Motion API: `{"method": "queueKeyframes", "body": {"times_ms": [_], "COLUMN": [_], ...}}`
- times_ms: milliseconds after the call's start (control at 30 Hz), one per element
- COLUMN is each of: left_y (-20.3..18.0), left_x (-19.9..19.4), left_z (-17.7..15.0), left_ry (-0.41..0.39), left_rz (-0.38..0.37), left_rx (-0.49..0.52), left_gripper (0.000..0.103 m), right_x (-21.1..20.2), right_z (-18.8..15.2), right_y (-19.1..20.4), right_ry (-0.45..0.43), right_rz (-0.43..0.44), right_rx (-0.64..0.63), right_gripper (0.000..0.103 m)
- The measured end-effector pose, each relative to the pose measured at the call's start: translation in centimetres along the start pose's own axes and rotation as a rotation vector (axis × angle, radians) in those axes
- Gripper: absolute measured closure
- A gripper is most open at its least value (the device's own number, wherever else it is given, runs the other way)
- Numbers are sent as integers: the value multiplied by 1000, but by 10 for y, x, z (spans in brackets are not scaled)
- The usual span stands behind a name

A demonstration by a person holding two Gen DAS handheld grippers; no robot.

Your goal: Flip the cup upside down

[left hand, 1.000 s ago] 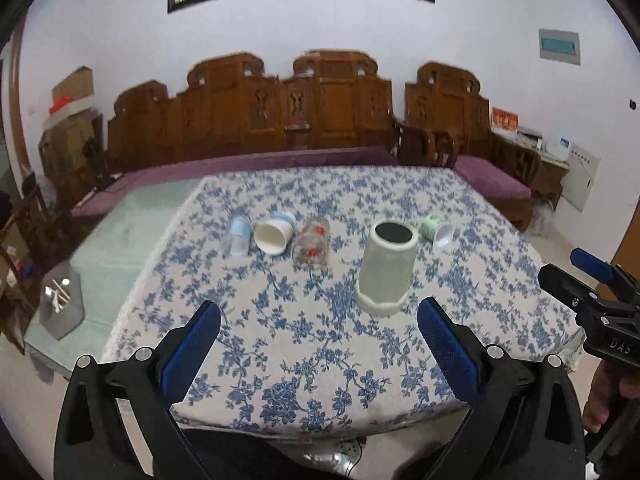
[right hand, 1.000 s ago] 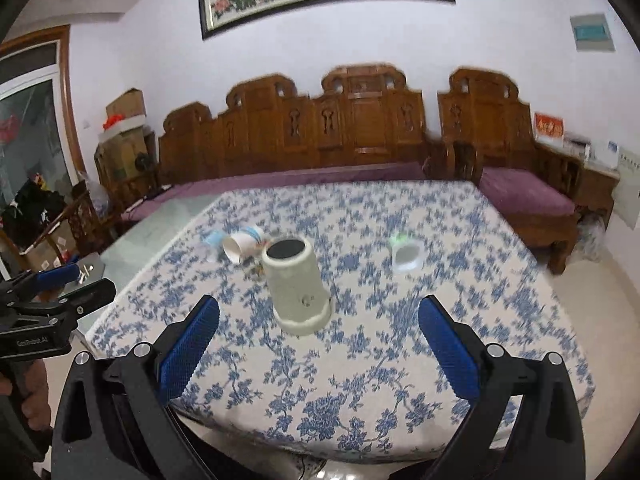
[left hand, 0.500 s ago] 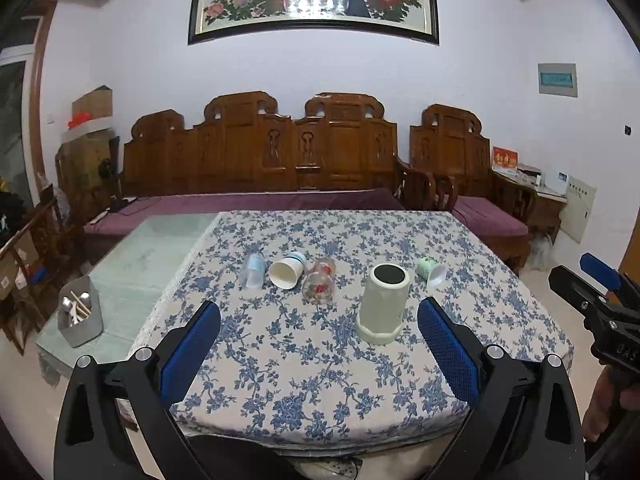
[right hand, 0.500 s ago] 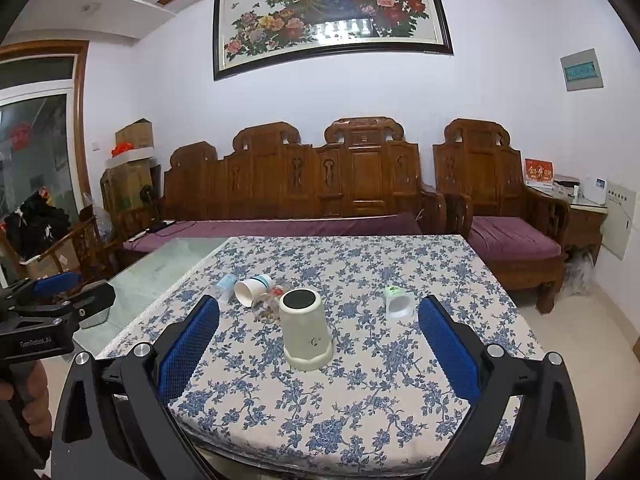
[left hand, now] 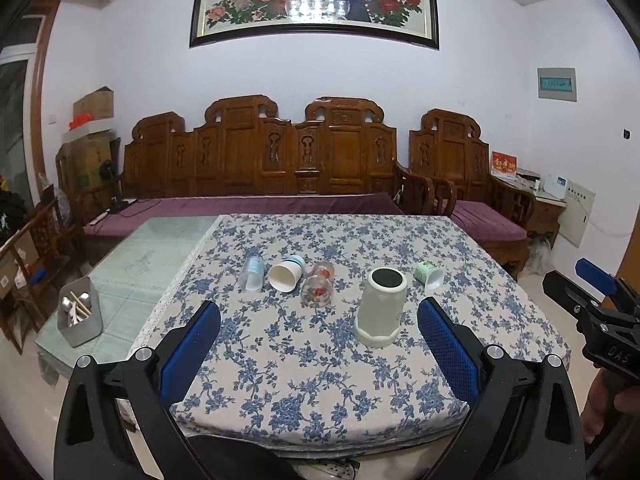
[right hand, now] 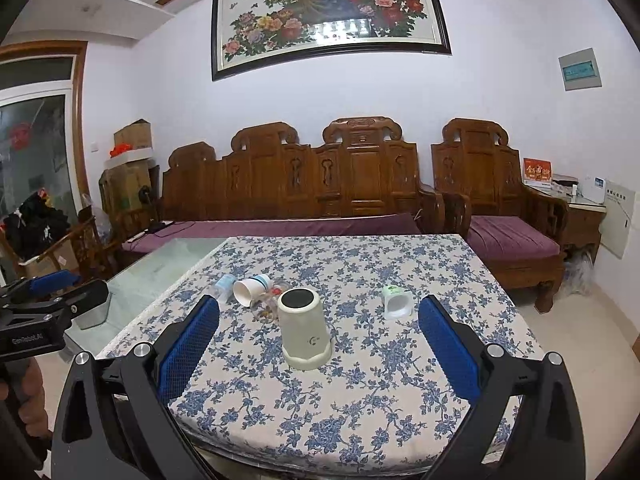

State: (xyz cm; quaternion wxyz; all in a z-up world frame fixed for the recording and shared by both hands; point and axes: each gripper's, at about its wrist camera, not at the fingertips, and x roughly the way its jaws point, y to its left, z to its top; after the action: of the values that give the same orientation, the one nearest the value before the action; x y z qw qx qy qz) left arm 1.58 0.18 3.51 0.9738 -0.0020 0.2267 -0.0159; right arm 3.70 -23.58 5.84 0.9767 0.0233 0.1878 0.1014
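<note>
We hold both grippers back from the table, and since 1 second ago both have pulled away and tipped upward: the wall painting that was cut off at the top edge then is now in full view, and the table sits lower and smaller in both views.

The left gripper has its jaws spread wide with nothing between the blue pads. The right gripper is likewise wide apart and empty.

The cup, a pale cream tumbler, stands upside down on the floral tablecloth, wide rim on the cloth and dark base facing up. It has not shifted from where it stood 1 second ago. It stands near the front-right part of the table, well apart from both grippers.

Behind it lie 4 other vessels, all on their sides, unchanged: a clear plastic bottle, a white paper cup, a glass with red print touching the paper cup, and a small green-and-white cup off to the right.

A metal utensil holder stands on the bare glass tabletop at the left.
</note>
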Motion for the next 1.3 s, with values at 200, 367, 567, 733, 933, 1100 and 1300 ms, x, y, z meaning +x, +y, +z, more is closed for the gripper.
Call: {"method": "queueKeyframes", "body": {"times_ms": [200, 367, 567, 733, 933, 1100, 1300], "left_y": [0, -1, -3, -4, -4, -6, -8], "left_x": [0, -1, -2, -2, -2, -3, -5], "left_z": [0, 0, 2, 2, 1, 2, 4], "left_ry": [-1, -2, -5, -6, -6, -8, -10], "left_rz": [0, 1, -2, -3, -3, -4, -5], "left_rx": [-2, 0, 2, 1, 1, 4, 4], "left_gripper": [8, 8, 8, 8, 8, 8, 8], "right_x": [0, 0, 0, 0, 0, 0, -2], "right_z": [-1, -1, -1, -1, -3, -3, -2], "right_y": [0, 0, 0, 0, 2, 3, 6], "right_ry": [1, 0, 0, 0, 0, -1, -6], "right_rz": [-1, -2, -1, -1, 1, 1, 1], "right_rx": [1, 1, 1, 2, 5, 5, 8], "right_gripper": [3, 3, 3, 3, 3, 3, 3]}}
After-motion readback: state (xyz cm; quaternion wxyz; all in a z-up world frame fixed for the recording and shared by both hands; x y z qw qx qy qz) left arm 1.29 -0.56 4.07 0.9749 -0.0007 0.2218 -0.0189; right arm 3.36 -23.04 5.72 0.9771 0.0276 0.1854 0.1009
